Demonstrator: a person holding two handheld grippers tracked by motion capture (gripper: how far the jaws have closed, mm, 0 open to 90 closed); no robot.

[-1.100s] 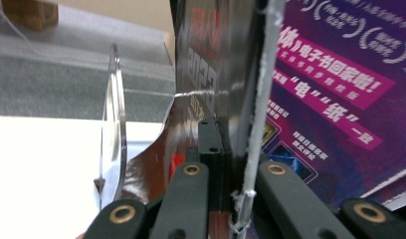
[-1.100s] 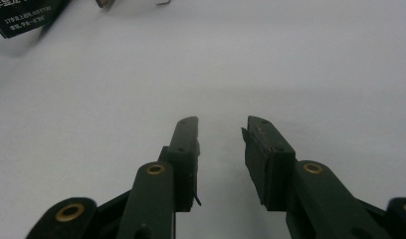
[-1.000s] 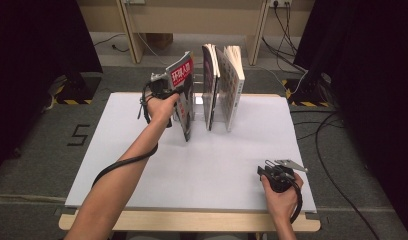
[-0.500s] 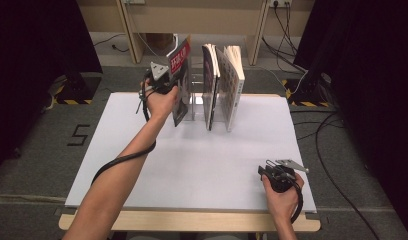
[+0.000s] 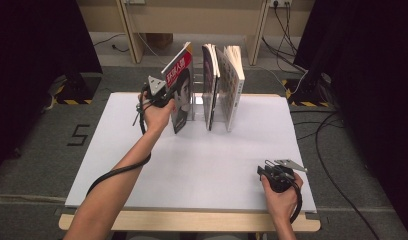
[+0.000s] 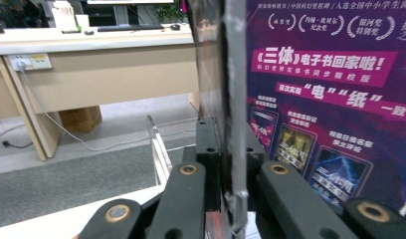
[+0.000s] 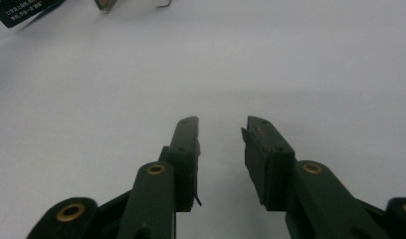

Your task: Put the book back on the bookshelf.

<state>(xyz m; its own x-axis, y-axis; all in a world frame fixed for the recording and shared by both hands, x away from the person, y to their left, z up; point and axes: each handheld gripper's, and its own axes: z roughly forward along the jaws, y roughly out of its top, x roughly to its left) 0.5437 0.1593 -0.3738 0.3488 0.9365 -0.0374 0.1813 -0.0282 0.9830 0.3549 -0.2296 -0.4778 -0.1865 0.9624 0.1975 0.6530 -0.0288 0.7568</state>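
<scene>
Left claw point(image 5: 168, 95) pinching magazine point(image 5: 179, 90), jaws just eased a touch | magazine now tilted, low in rack's point(image 5: 196, 106) left slot at table's point(image 5: 202, 165) far side, so I judge seating nearly done | right claw point(image 5: 273, 173) spread, idle near right

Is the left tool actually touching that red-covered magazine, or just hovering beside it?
Touching. In the left gripper view the left tool has its jaws closed on the edge of the red-covered magazine, with no gap either side. The high view shows the magazine tilted in that grip.
</scene>
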